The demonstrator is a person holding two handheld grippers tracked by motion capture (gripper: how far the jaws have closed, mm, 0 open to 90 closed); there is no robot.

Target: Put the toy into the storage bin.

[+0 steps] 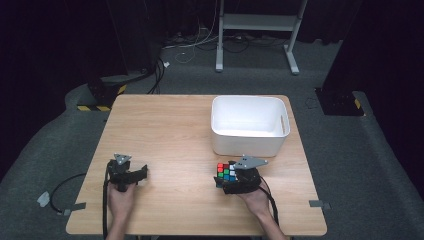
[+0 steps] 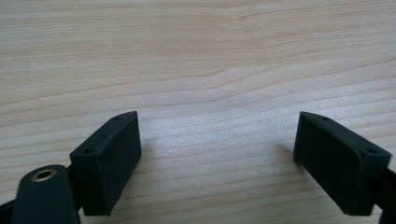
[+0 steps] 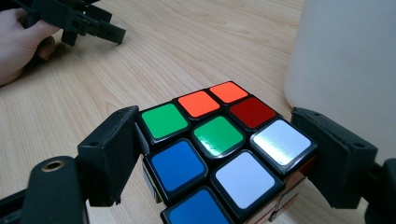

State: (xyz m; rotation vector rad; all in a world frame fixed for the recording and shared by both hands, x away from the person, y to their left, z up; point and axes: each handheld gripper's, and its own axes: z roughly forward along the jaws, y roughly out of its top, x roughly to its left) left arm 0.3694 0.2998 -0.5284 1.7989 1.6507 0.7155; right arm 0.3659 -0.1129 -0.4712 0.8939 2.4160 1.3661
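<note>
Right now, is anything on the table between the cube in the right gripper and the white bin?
Nothing visible. The cube sits between the right gripper's jaws, just in front of the white bin's near wall, with only bare table between them. The left gripper rests open, far off to the side.

You will find no readable text, labels, brands, numbers or signs on any item anywhere in these views.

Glossy plastic cube (image 3: pixel 219 154), matt wood-grain table (image 2: pixel 196 60), smooth white plastic bin (image 1: pixel 248 125)
</note>
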